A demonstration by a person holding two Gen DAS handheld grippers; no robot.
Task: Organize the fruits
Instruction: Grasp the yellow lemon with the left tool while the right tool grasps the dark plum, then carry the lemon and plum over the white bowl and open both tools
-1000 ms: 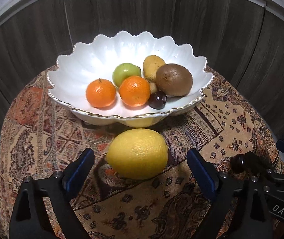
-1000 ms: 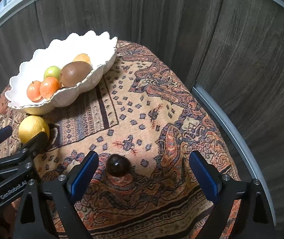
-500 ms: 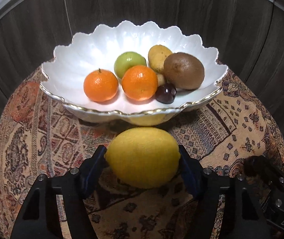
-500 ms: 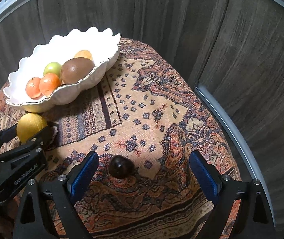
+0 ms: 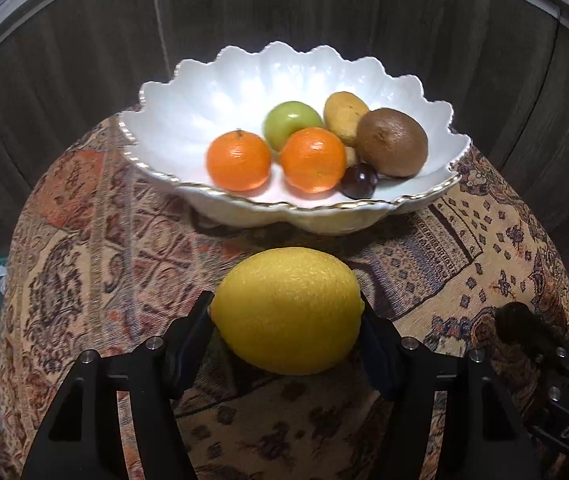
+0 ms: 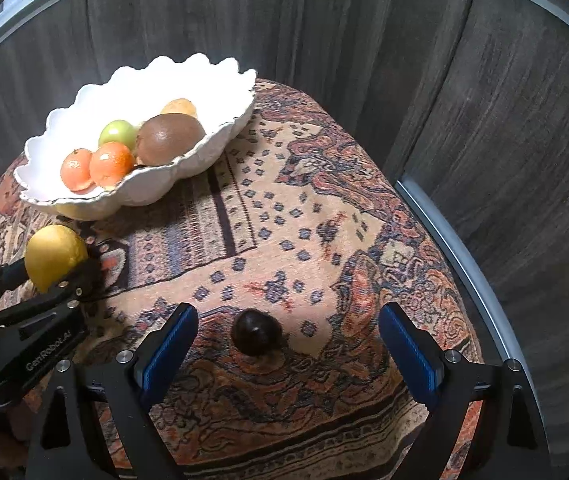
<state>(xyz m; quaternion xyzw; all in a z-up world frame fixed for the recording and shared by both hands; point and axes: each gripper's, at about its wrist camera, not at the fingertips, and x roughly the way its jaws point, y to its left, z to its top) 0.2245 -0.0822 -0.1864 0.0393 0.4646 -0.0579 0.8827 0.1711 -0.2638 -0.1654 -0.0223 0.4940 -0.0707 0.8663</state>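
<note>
- This is looking like a room in a home: a small round desk [image 6: 324, 208] is wearing a woven cloth [image 5: 96, 248] with an ornate pattern in orange, beige and blue.
- A white scalloped bowl [image 5: 212, 92] with a gold rim is sitting on it, holding fruit as on a household table.
- Dark wood-grain panels [image 6: 524, 140] are standing close behind the desk, like cupboard or wardrobe fronts.

Small yellow fruit [image 5: 350, 155] mostly hidden.
</note>
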